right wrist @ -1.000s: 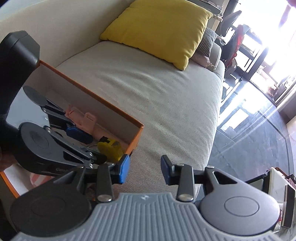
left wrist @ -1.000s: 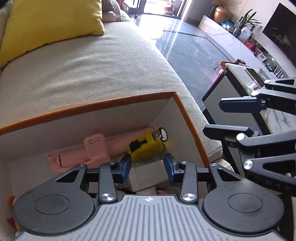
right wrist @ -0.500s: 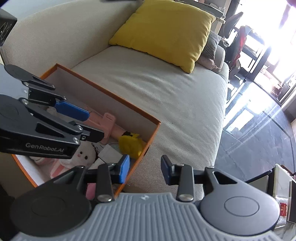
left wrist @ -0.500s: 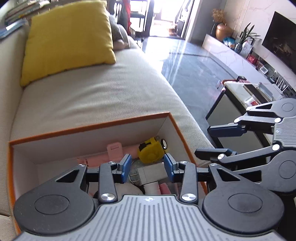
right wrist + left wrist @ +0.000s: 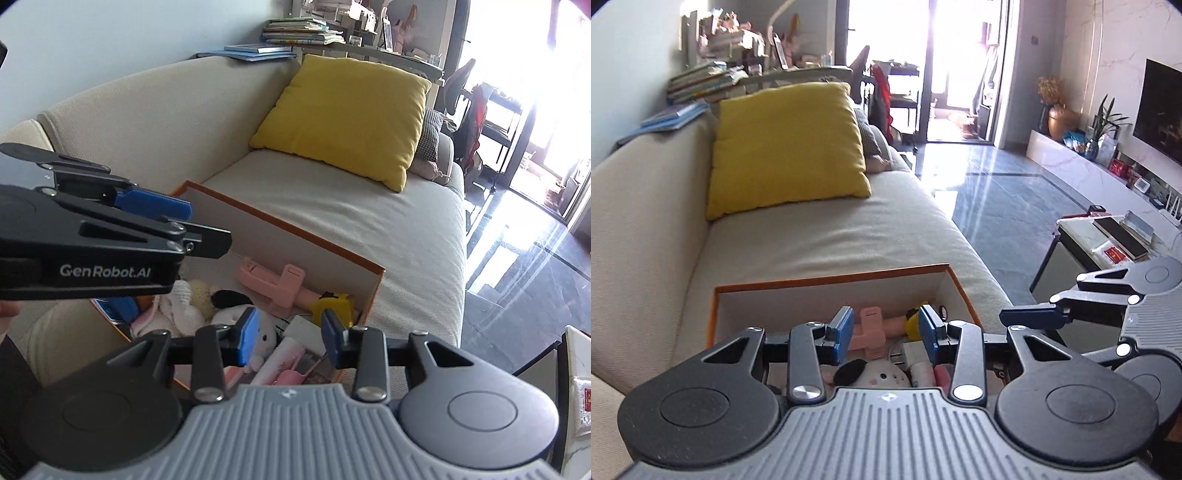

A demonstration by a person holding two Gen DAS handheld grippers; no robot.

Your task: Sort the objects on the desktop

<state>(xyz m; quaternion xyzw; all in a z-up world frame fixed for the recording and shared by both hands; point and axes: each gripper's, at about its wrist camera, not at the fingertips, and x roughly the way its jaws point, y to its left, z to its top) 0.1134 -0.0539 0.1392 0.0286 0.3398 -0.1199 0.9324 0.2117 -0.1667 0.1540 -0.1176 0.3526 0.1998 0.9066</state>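
Two hand-held grippers hang above an open orange-edged box [image 5: 373, 291] that sits on the seat of a beige sofa [image 5: 820, 236]. The left gripper [image 5: 885, 334] has its blue pads apart with nothing clamped between them; seen through the gap are things lying down in the box. The right gripper [image 5: 289, 338] likewise has its pads apart and empty, and it is above the near corner of the box. In the left wrist view the right gripper juts in from the right edge, beside the box and off the sofa's front; in the right wrist view the left gripper crosses the left side of the frame, over the box's far end. Inside the box lie a pink plastic tool [image 5: 275, 282] against the far white wall, a yellow tape measure [image 5: 334, 301] in the right corner just beside it, a white plush toy with a black ear [image 5: 236, 317], a white block-shaped item [image 5: 301, 328] near the tape measure, and some pink packets toward the near edge. A yellow cushion [image 5: 351, 114] leans on the sofa back, well apart from the box
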